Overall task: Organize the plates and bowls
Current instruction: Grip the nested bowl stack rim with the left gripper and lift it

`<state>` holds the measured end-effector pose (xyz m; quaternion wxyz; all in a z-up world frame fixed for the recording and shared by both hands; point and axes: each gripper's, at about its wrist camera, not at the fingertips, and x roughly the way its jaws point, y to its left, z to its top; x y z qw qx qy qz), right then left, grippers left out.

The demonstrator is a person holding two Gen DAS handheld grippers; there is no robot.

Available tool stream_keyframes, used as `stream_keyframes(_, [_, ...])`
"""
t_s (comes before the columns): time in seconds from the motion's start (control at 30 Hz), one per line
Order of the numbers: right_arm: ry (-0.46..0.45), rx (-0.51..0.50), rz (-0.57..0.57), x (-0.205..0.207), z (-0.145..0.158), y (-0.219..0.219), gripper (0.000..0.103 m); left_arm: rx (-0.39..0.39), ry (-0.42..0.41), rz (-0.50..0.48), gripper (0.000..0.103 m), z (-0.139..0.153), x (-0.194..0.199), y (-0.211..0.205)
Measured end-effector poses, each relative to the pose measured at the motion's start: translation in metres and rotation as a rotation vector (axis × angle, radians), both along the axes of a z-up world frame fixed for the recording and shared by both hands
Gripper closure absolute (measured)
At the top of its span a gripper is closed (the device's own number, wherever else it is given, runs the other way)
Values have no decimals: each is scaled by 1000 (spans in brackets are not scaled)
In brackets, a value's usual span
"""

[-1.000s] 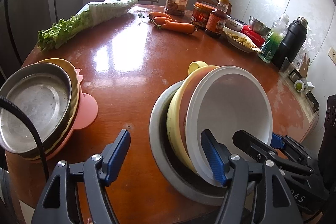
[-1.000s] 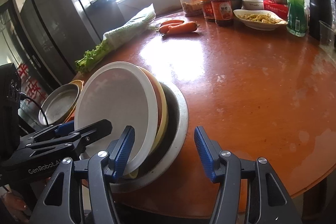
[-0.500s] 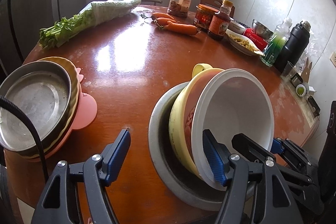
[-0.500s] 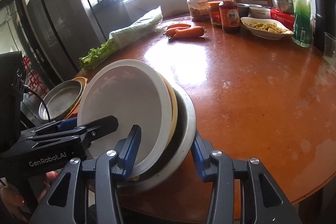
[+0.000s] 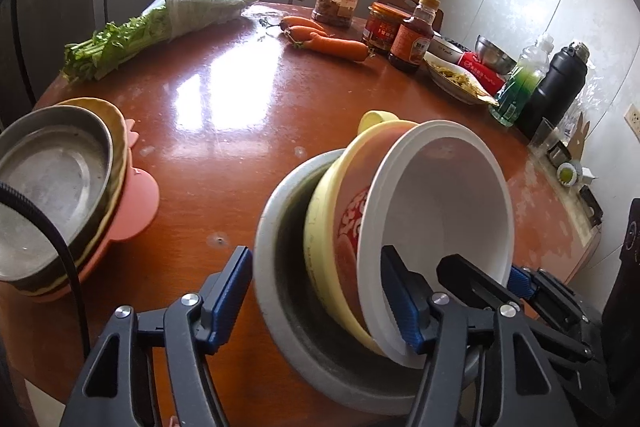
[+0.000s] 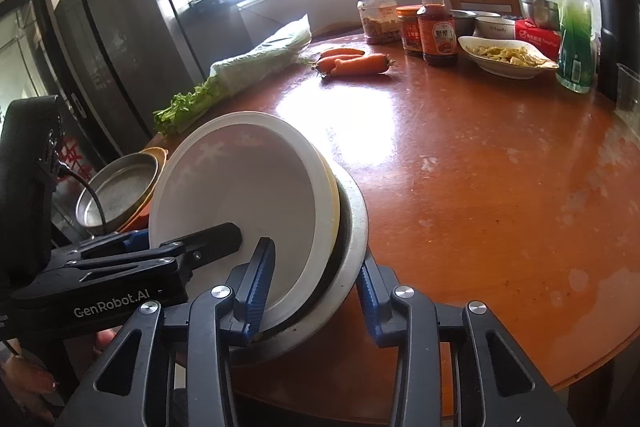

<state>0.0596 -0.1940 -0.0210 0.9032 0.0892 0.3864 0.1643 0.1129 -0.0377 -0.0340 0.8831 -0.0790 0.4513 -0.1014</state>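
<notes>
A round, glossy reddish-brown wooden table (image 5: 248,131) is standing in a kitchen, catching window glare. At its near edge a wide grey metal basin (image 5: 288,311) is sitting flat, and three bowls are leaning on edge inside it: a pale yellow bowl (image 5: 320,239), a red-patterned bowl (image 5: 352,227) nested in that, and a white plastic bowl (image 5: 440,211) innermost, its hollow facing the right gripper. The left gripper (image 5: 318,301) is straddling the stack, its jaws having just been closing; one blue pad (image 5: 230,291) is standing just outside the basin's rim, apart from it, and the other is lying inside the white bowl, so nothing is being squeezed. The right gripper (image 6: 310,287) has also just been narrowing its jaws around the white bowl's rim and the basin's rim (image 6: 356,227); whether both pads are pressing cannot be told. To the left, a steel dish (image 5: 52,183) is resting in an ochre bowl (image 5: 114,131) on a pink scalloped plate (image 5: 136,203). Bagged celery (image 5: 160,23), carrots (image 5: 328,41), jars (image 5: 338,3), a sauce bottle (image 5: 412,39) and a dish of food (image 5: 456,79) are lying at the far side.
</notes>
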Motion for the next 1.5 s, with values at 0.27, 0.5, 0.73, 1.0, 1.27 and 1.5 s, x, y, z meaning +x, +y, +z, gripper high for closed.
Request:
stream_keyframes(0.27, [3,6,-1,0,1,-2,64,-18,0,-10,49,0,0,-4])
stream_keyframes(0.5, [1,7,-5,-1,2,-3,64,-18,-5,-10,49,1,-3,-4])
stream_keyframes(0.73, [-4,15,0,-2,4,-3,64,-9,-20,-2,49,5,-7,-3])
stream_keyframes(1.0, [0,20,9,-3,2,0,64,-5,-37,6,50,8,-12,0])
stream_keyframes(1.27, [-13,17,21,-4,8,6,64,-2,-58,12,50,16,-16,6])
stream_keyframes(1.5, [-39,12,42,-6,20,17,64,-1,-101,31,50,30,-24,21])
